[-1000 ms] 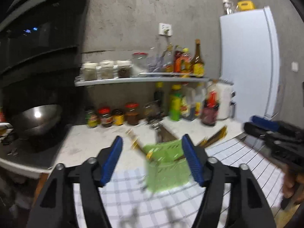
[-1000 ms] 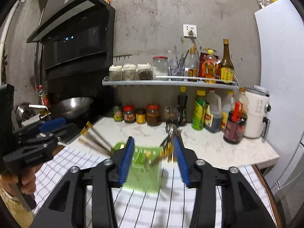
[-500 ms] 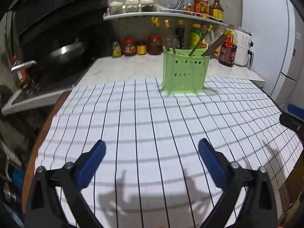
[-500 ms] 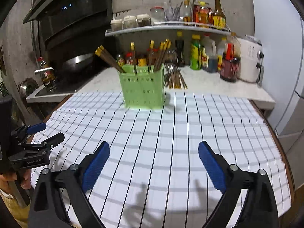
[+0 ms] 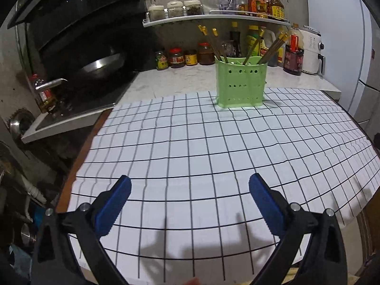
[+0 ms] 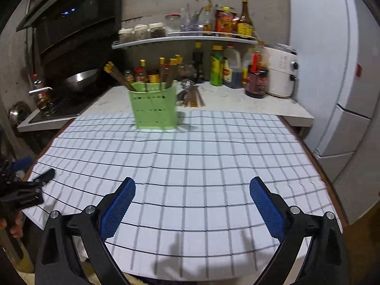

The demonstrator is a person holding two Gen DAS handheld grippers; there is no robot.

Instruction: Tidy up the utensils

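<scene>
Dim kitchen, concrete wall, shelf of jars and sauce bottles across the top of both views. Round table with a white checked cloth (image 5: 213,156) fills the middle and lower frame. Green holder (image 5: 240,82) stands upright at the far edge of the cloth, upper centre in the left view, upper left of centre in the right view (image 6: 154,108). Chopsticks (image 6: 118,76) stick out of it, splayed at different slants. More loose utensils (image 6: 192,96) lie on the counter just right of and behind the holder in the right view.

Left gripper (image 5: 190,187) low in frame, jaws spread wide, having just been opening, nothing between them. Right gripper (image 6: 192,188) likewise wide, just opened, empty. Both well apart from the holder.

Risks, as a judgement: holder looks light and top-heavy, with sticks leaning outward; a one-sided push or a snag on a slanted stick could tip it or scatter the sticks. Cloth is rippled and loose, so dragging anything may bunch it and topple the holder. Thin sticks may slip or cross in wide pads.
</scene>
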